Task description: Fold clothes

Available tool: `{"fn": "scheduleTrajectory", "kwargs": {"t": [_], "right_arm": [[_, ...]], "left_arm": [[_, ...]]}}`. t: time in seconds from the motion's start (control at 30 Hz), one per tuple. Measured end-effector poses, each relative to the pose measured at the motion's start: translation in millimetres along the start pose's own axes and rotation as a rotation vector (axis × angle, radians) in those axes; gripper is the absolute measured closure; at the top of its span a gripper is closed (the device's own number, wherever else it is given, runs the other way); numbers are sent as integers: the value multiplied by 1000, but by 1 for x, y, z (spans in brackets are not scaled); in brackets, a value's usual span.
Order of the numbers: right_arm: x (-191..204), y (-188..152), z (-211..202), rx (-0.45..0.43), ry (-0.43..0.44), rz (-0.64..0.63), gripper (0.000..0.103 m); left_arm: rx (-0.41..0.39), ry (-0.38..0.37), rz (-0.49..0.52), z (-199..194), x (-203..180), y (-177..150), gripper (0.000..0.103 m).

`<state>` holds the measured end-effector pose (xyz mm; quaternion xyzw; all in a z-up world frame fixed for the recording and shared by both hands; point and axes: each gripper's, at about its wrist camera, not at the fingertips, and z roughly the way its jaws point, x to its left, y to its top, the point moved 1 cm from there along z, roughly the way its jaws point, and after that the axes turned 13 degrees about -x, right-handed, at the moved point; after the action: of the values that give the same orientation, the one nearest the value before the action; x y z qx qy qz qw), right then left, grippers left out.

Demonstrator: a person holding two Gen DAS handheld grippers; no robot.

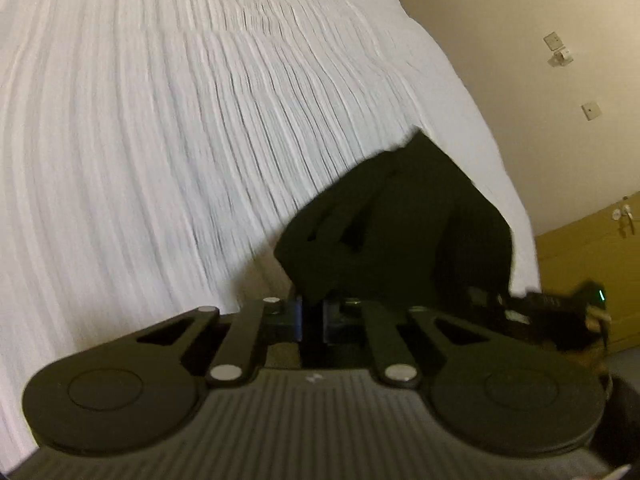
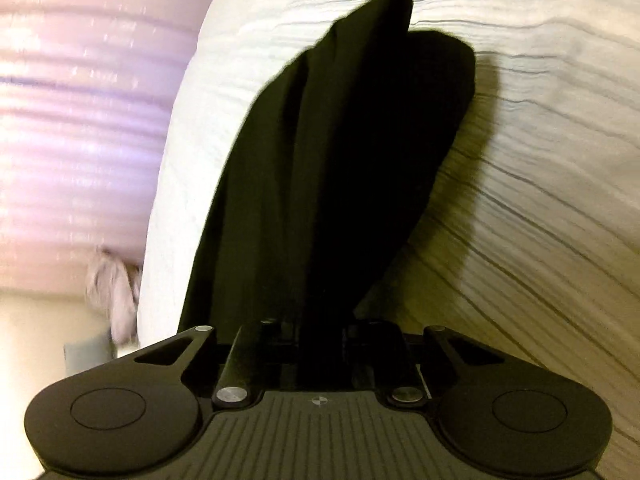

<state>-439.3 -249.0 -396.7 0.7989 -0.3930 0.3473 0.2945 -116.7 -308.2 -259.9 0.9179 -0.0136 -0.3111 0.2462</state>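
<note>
A black garment (image 1: pixel 392 220) lies bunched on the white ribbed bedsheet (image 1: pixel 160 140) in the left wrist view. My left gripper (image 1: pixel 314 314) is shut on its near edge, and the cloth is pinched between the blue pads (image 1: pixel 298 314). In the right wrist view the same black garment (image 2: pixel 340 160) stretches away from my right gripper (image 2: pixel 320 336) in a long fold over the white sheet (image 2: pixel 540 120). The right jaws stand close together with the dark cloth caught between them. The fingertips are hidden in the black fabric.
To the right of the bed are a cream wall with switch plates (image 1: pixel 556 42) and a yellow-brown door with a handle (image 1: pixel 580 264). A pink curtain (image 2: pixel 80 120) and a pale cloth bundle (image 2: pixel 116 292) lie past the bed's left edge.
</note>
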Motion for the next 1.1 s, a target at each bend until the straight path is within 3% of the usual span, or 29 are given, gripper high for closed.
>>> {"fn": "scheduleTrajectory", "kwargs": {"t": [0.2,0.3,0.37,0.43,0.6,0.73,0.83,0.97,1.1], "right_arm": [[-21,-27,-62,194,-38,-111,87],[-33,-42,-77,239,-95,-177,86],[-37,-46,-88,208,-145,-190,81],[-32,-49,-103,148,-183,-211,65],[-1,-52,-130,28,-203,-355,64],[40,-42,-123,-6,-170,-493,64],[58,-15,-103,18,-129,-608,64],[60,18,-65,99,-89,-750,63],[62,40,-34,217,-28,-891,63]], "left_arm": [[186,31,-77,-53,-21,-116,96],[251,61,-54,-62,-22,-137,95],[254,82,-9,-72,-21,-135,94],[218,83,16,-81,-18,-121,92],[111,29,163,-75,-22,-68,75],[46,-59,235,-29,-50,-16,64],[24,-111,297,17,-74,14,58],[37,-105,328,92,-93,42,58],[114,-81,328,149,-93,55,57]]}}
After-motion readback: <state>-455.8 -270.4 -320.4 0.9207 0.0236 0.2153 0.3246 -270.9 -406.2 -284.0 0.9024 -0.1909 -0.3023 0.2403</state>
